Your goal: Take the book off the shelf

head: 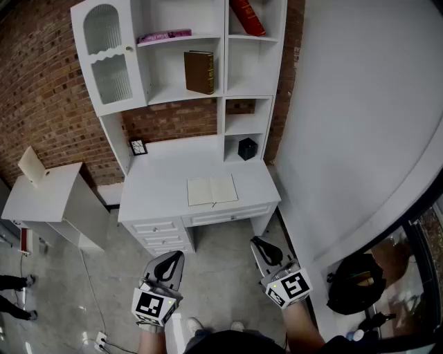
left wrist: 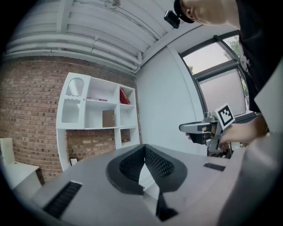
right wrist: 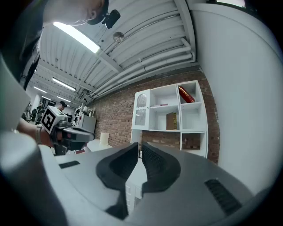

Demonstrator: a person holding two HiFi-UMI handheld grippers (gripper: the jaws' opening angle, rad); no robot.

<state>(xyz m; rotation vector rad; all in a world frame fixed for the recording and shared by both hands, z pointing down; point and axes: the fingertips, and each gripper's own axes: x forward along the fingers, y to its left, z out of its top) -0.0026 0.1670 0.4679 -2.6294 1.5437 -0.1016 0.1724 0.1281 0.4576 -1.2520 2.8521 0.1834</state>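
Observation:
A brown book (head: 199, 72) stands upright in the middle cell of the white shelf unit (head: 221, 104); it also shows as the brown book (left wrist: 108, 118) and the brown book (right wrist: 171, 121) in both gripper views. A red book (head: 247, 16) leans in the top right cell. A pink book (head: 164, 36) lies flat on the upper shelf. My left gripper (head: 172, 261) and right gripper (head: 261, 245) are held low in front of the desk, far from the shelf, both shut with nothing between the jaws.
An open notebook (head: 212, 190) lies on the white desk (head: 159, 190). A small clock (head: 138, 146) and a black cube (head: 247, 148) sit at the desk's back. A white side cabinet (head: 38, 193) stands left, a curved white wall (head: 360, 124) right. A black bag (head: 356, 283) lies on the floor.

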